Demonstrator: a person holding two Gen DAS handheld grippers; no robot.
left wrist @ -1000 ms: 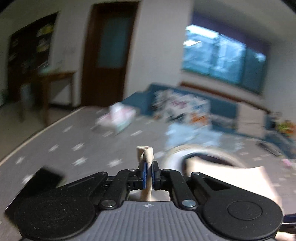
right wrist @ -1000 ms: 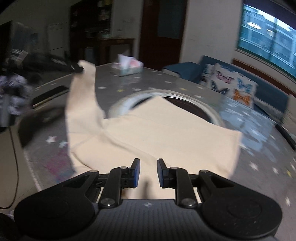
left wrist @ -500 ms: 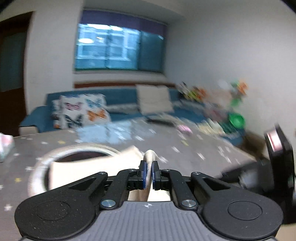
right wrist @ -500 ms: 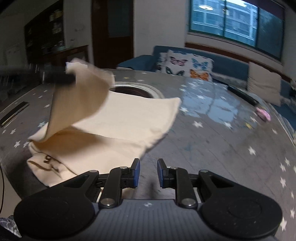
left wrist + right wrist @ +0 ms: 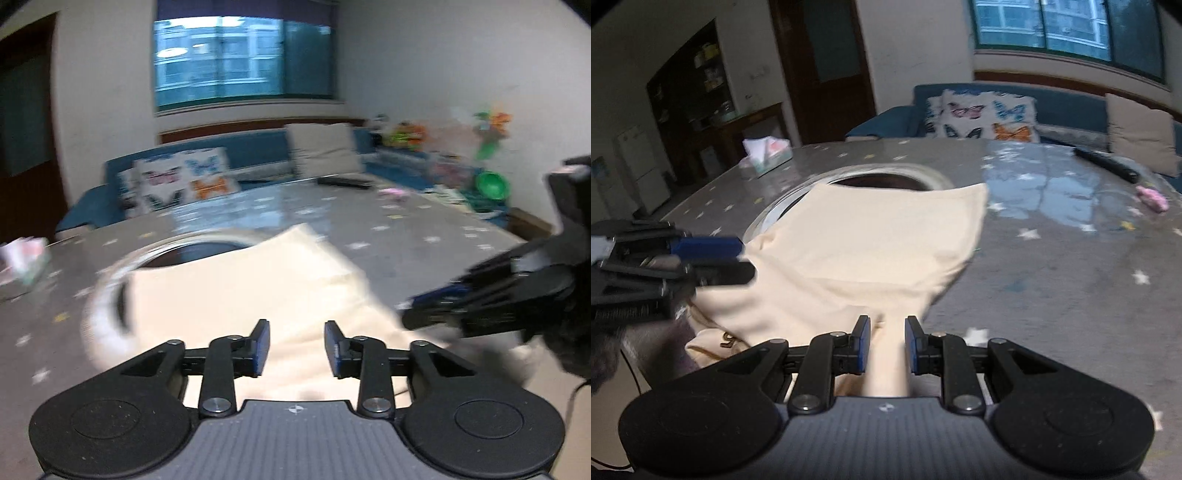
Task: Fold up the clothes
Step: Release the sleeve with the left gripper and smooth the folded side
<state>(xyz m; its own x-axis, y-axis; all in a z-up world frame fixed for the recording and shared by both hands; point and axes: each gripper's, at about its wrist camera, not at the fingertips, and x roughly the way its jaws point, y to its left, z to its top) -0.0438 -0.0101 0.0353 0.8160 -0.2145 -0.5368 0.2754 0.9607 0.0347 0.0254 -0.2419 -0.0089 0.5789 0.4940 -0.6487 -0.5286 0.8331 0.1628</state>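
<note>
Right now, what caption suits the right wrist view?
Open right fingers over a folded cream garment on the starry table.

cream garment (image 5: 871, 251), folded, flat on table

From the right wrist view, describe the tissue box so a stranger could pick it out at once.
Start at the grey star-patterned table and find the round opening past the cream garment. Go left toward the far edge: the tissue box stands there alone, pale green, with white tissue sticking up from its top.
</note>
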